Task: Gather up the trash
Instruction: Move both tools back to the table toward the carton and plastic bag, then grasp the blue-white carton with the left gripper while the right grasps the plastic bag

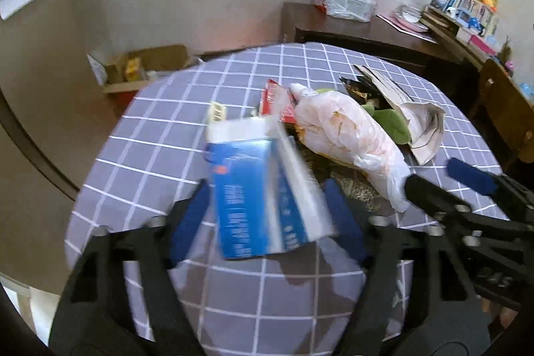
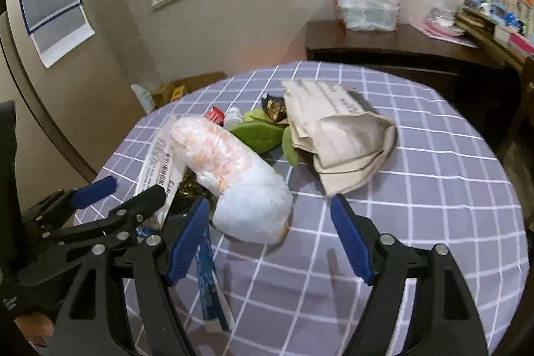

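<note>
I have a blue and white carton (image 1: 263, 189) between the fingers of my left gripper (image 1: 267, 212). It is blurred and tilted, its open white flap leaning toward my right finger. The blue pads (image 1: 188, 219) sit close on both sides, but I cannot tell whether they are pressing it or have just let go. From the right wrist view the same carton shows only as a thin blue edge low and left of my right gripper (image 2: 270, 236).

My right gripper is spread wide, holding nothing, its pads (image 2: 350, 239) either side of the near end of a white plastic bag (image 2: 233, 175) with orange staining. That bag lies straight ahead of it on the checked tablecloth (image 2: 434, 189). Beyond the bag are green peel-like scraps (image 2: 257, 134), a crumpled newspaper (image 2: 340, 135) ahead and to the right, a red wrapper (image 2: 215, 115), and a dark foil wrapper (image 2: 273, 107).

I judge this to be early gathering: one piece in hand, the heap untouched. Next, I would push the right gripper forward around the bag's bunched end and close gently, since thin plastic will slip and sag.
</note>
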Available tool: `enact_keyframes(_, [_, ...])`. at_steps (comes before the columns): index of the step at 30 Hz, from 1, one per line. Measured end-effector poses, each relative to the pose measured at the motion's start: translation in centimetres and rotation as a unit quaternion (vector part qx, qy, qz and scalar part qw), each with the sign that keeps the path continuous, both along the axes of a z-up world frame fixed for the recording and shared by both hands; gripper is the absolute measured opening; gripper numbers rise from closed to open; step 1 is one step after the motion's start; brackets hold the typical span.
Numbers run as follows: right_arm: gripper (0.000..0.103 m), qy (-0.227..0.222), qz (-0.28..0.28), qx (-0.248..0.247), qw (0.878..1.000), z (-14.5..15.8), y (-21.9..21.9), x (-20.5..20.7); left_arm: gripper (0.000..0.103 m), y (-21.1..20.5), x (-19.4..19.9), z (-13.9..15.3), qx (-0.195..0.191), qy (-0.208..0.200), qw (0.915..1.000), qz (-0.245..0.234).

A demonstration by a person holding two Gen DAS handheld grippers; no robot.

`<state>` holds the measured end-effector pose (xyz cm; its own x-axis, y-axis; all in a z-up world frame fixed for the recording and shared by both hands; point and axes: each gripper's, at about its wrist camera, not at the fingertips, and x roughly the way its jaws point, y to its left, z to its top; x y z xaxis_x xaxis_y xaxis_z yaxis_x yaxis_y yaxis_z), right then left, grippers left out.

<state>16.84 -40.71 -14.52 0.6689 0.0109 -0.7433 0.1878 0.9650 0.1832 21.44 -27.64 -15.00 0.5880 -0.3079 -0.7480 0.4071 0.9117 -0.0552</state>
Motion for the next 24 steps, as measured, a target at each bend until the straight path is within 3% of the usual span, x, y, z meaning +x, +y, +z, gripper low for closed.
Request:
enact_keyframes(1, [0.074, 0.003, 0.008, 0.004, 1.0, -0.3, 0.1, 0.6, 0.038, -0.1, 0.3, -0.3, 0.001, 0.01, 1.0, -0.002])
enact_keyframes(2, [0.074, 0.006, 0.013, 0.006, 1.0, -0.5, 0.3, 1.2, 0.028, -0.1, 0.6, -0.7, -0.003, 0.022, 0.9997, -0.01])
enact_keyframes(5, [0.074, 0.011, 0.025, 0.012, 1.0, -1.1, 0.8, 2.6, 0.023, 0.4, 0.7, -0.9, -0.017, 0.02, 0.9996, -0.008])
enact_keyframes(10, [0.071, 0.026, 0.037, 0.009, 0.999, -2.2, 1.1, 4.3, 0.021, 1.6, 0.5, 0.1, -0.035, 0.005, 0.9994, 0.0])
enact_keyframes(11, [0.052, 0.026, 0.038, 0.008, 0.999, -2.3, 1.1, 4.2, 0.021, 2.0, 0.4, 0.5, -0.038, 0.001, 0.9993, 0.001])
enact_keyframes(12, [0.042, 0.027, 0.041, 0.012, 0.999, -2.4, 1.1, 4.1, 0.021, 2.4, 0.2, 0.8, -0.041, -0.004, 0.9992, 0.003])
enact_keyframes(13, [0.038, 0.024, 0.04, 0.016, 0.999, -2.3, 1.0, 3.8, 0.021, 2.7, 0.1, 1.1, -0.044, -0.007, 0.999, 0.005])
enact_keyframes(24, [0.034, -0.044, 0.042, -0.01, 0.998, 3.6, 5.0, -0.1, 0.02, 8.2, -2.5, 5.0, -0.096, -0.053, 0.9937, 0.025])
